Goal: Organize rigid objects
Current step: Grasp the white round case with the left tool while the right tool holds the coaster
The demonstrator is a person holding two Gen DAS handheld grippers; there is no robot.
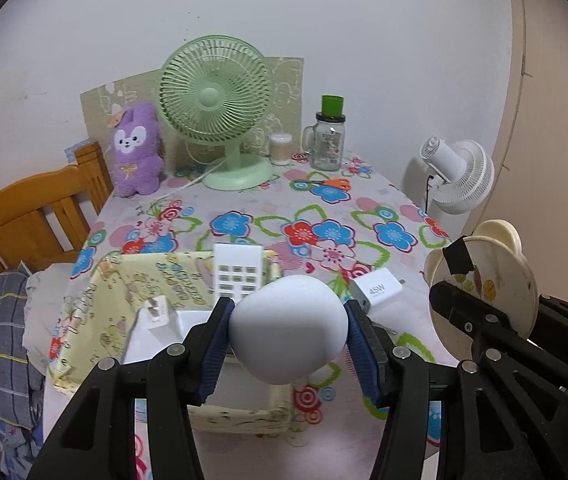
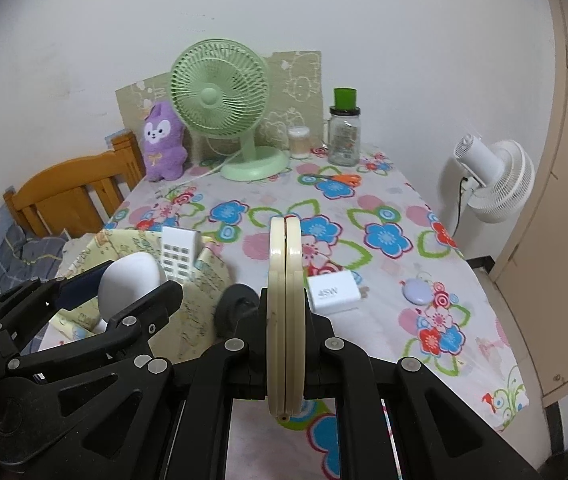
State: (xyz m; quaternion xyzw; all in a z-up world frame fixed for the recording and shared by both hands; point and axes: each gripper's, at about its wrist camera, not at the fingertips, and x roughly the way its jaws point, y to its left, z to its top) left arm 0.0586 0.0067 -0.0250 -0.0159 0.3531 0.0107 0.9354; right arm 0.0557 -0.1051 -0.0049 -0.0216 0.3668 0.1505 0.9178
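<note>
1. Between your left gripper (image 1: pixel 288 334) jaws sits a smooth white egg-shaped object (image 1: pixel 288 328), clamped by the blue pads (image 1: pixel 215 344) on both flanks, jaws roughly a third open. It hangs above the near end of the yellow patterned fabric bin (image 1: pixel 95 320), clear of the contents.

2. Between your right gripper (image 2: pixel 285 336) jaws, almost fully closed, stands a cream round compact mirror (image 2: pixel 285 312), pinched across its thin dimension. It is held in the air over the floral desk (image 2: pixel 364 208), just right of the bin.

3. Orientation: the egg's long axis runs from its wider end, up and away from you, to its narrower end, down toward the gripper body. The mirror stands on edge, its two halves shut, its faces turned left and right; its edge points away from you along the jaws.

4. Risk, left: the egg is smooth and curved, and the pads meet it only at its flanks. Any squeeze off the widest line could make it squirt out and drop onto the white boxes (image 1: pixel 187 320) in the bin.

5. Risk, right: the mirror is gripped low, so most of the disc stands beyond the jaws; a knock could pivot it.

6. Risk, both: your two grippers are close together, so moving inward could make them collide.

7. Outward: a white 45W charger (image 2: pixel 332 292) and a lilac round case (image 2: pixel 418 290) lie on the desk, still unsorted by my reading.
</note>
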